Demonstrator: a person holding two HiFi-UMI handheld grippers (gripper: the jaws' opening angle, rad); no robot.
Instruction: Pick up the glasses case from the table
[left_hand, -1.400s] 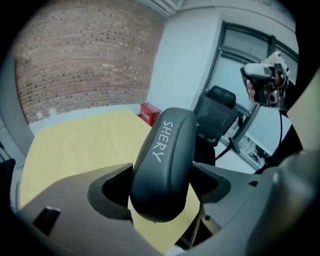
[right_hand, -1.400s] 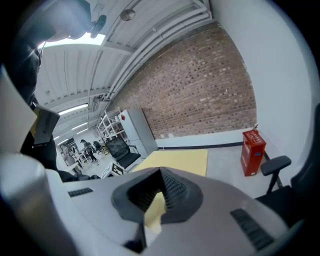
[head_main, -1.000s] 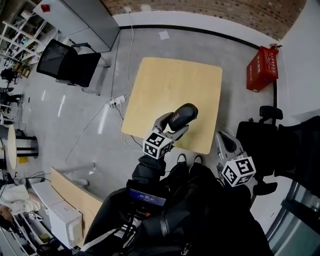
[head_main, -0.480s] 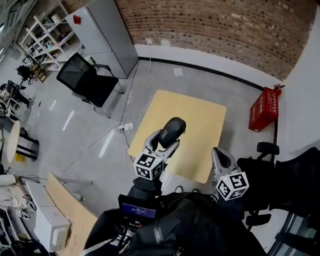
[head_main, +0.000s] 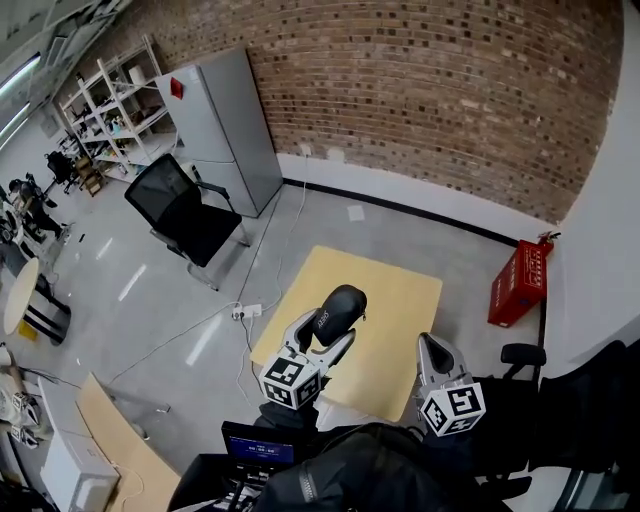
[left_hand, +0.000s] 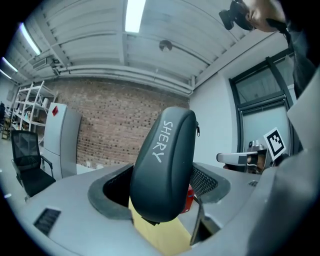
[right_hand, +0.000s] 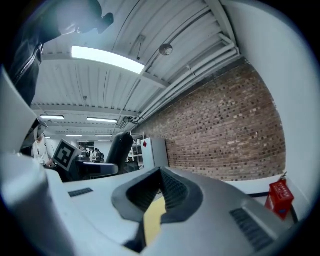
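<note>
The dark grey glasses case (head_main: 336, 309) with white lettering is held up in the air above the near edge of the light wooden table (head_main: 400, 300). My left gripper (head_main: 324, 334) is shut on the glasses case (left_hand: 164, 162), which fills the gap between the jaws and stands tilted upward in the left gripper view. My right gripper (head_main: 435, 352) hovers over the table's near right corner. Its jaws are closed together with nothing between them (right_hand: 159, 192); only a sliver of table shows below.
A black office chair (head_main: 185, 213) and a grey cabinet (head_main: 222, 125) stand to the left on the grey floor. A red crate (head_main: 518, 284) sits right of the table by the white wall. A brick wall runs behind. A cable (head_main: 245, 312) lies beside the table's left edge.
The head view has tilted up, showing more of the room and brick wall. The left gripper still carries the case above the table; both grippers sit lower in the picture.
</note>
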